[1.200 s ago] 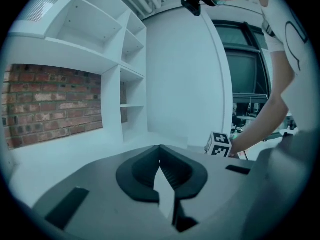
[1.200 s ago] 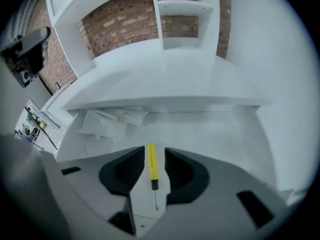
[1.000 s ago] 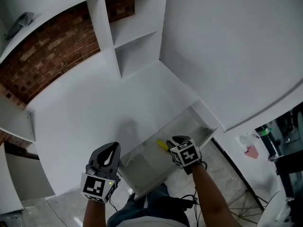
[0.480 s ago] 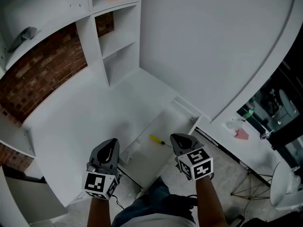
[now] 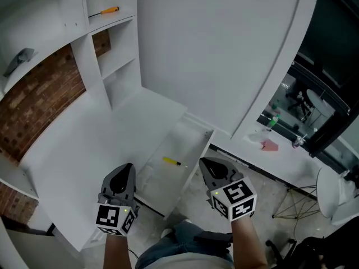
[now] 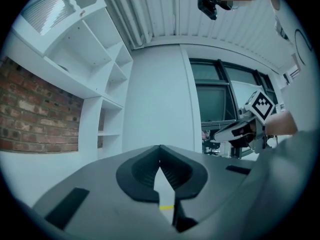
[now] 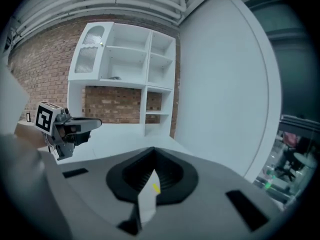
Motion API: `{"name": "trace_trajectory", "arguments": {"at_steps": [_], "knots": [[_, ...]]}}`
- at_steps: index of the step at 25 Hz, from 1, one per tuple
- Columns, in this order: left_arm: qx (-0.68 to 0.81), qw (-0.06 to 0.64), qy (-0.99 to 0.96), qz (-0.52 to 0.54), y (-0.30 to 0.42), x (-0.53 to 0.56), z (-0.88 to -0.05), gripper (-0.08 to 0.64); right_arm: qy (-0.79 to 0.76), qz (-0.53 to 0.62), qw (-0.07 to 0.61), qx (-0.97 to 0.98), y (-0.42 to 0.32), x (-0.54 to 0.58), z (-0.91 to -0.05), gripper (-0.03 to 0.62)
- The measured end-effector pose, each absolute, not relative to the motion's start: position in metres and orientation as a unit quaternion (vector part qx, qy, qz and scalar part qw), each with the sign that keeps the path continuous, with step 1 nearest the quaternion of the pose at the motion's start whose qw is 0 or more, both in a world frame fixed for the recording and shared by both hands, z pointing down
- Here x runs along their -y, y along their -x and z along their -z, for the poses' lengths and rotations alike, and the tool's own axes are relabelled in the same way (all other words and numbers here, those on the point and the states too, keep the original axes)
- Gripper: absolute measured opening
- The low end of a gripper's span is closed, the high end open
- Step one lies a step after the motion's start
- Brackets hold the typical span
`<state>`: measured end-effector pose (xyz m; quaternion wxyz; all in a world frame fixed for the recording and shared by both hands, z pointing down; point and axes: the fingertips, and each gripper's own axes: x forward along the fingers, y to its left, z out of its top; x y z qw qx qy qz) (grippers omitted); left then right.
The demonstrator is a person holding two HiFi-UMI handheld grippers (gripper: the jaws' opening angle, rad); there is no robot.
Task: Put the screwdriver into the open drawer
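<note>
White desk [image 5: 78, 144], open drawer [image 5: 179, 142], brick wall [image 5: 39, 102]; dark window [image 5: 336, 49], seemingly, right.

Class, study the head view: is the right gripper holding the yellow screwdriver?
No: the yellow screwdriver lies inside the open drawer, apart from the right gripper, whose jaws are shut on nothing.

The brick wall [image 5: 39, 105] looks rough; the white desk [image 5: 84, 144], shelves [image 5: 119, 63] and drawer [image 5: 162, 181] look smooth and matt.
</note>
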<state>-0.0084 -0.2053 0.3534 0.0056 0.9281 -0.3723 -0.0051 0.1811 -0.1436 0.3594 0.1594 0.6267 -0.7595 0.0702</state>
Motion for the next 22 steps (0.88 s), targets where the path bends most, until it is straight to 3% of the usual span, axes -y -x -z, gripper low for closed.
{"name": "trace_trajectory", "arguments": {"at_steps": [22], "knots": [[0.391, -0.033, -0.919, 0.032, -0.027, 0.168, -0.304, 0.012, -0.623, -0.009, 0.119, 0.773, -0.209, 0.1, -0.308, 0.011]]}}
